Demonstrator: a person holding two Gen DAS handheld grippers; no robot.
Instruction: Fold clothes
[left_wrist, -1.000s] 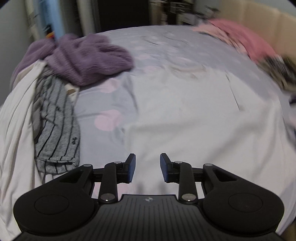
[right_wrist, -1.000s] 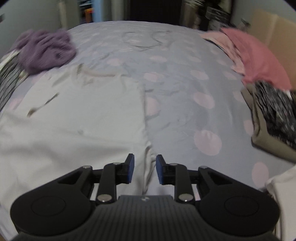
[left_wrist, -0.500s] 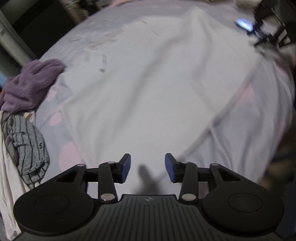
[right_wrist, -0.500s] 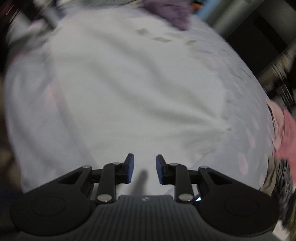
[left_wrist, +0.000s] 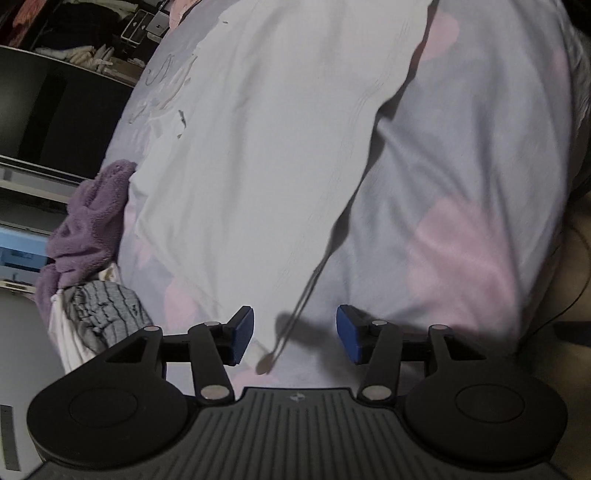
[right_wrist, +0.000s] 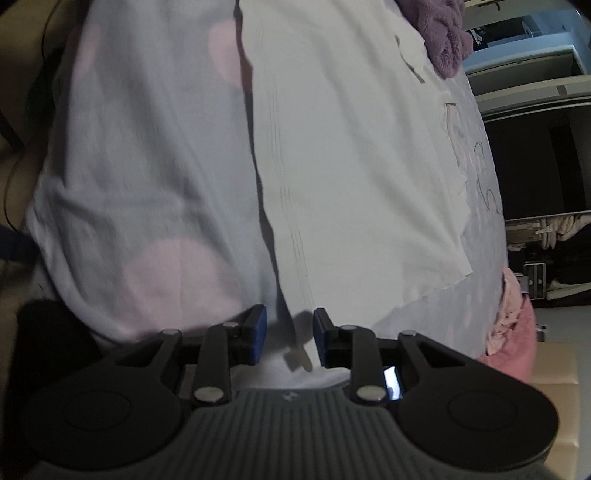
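Now the white garment (left_wrist: 258, 155) lies flat on the bed (left_wrist: 480, 147). The left gripper (left_wrist: 294, 334) gapes wide, the right gripper (right_wrist: 289, 339) narrower, both holding nothing. A near-edge pinch might catch the bedsheet too.

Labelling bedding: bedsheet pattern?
Pale lilac-grey bedsheet with large pink dots; clearest in the left wrist view.

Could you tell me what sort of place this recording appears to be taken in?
Most likely a bedroom: a white garment lies spread on a bed's polka-dot sheet, with a purple fleece garment heaped beside it.
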